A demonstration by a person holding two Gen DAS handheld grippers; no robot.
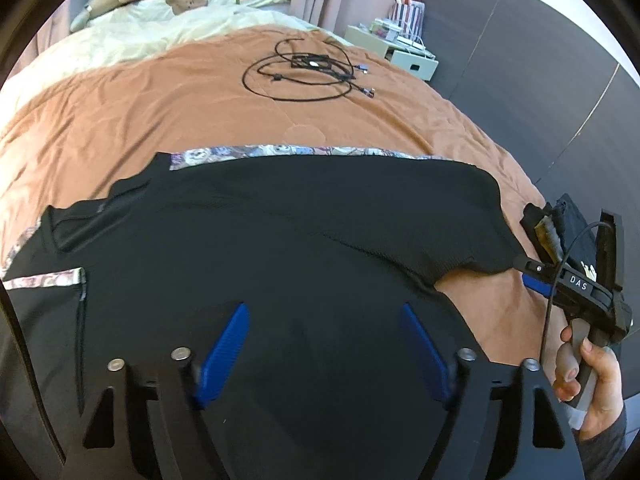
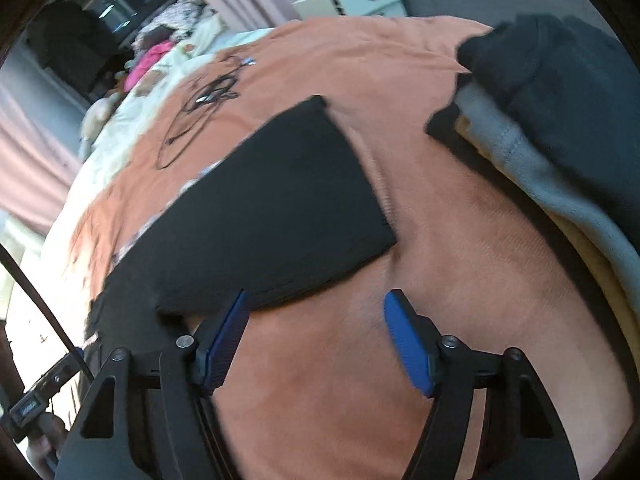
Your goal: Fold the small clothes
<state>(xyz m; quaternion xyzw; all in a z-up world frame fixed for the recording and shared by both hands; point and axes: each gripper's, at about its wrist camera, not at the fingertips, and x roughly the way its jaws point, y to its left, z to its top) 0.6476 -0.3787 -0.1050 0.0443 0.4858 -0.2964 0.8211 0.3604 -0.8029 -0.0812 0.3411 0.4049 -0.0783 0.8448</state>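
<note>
A black knit garment lies spread flat on the rust-orange bedspread, a strip of patterned floral fabric showing along its far edge. The left gripper hangs over the garment's near part with its blue ribbed fingers apart and nothing between them. The right gripper – held in a person's hand – sits at the sleeve end, fingers apart, one blue finger over the sleeve's edge, the other above bare bedspread, beside a stack of folded dark and grey clothes.
</note>
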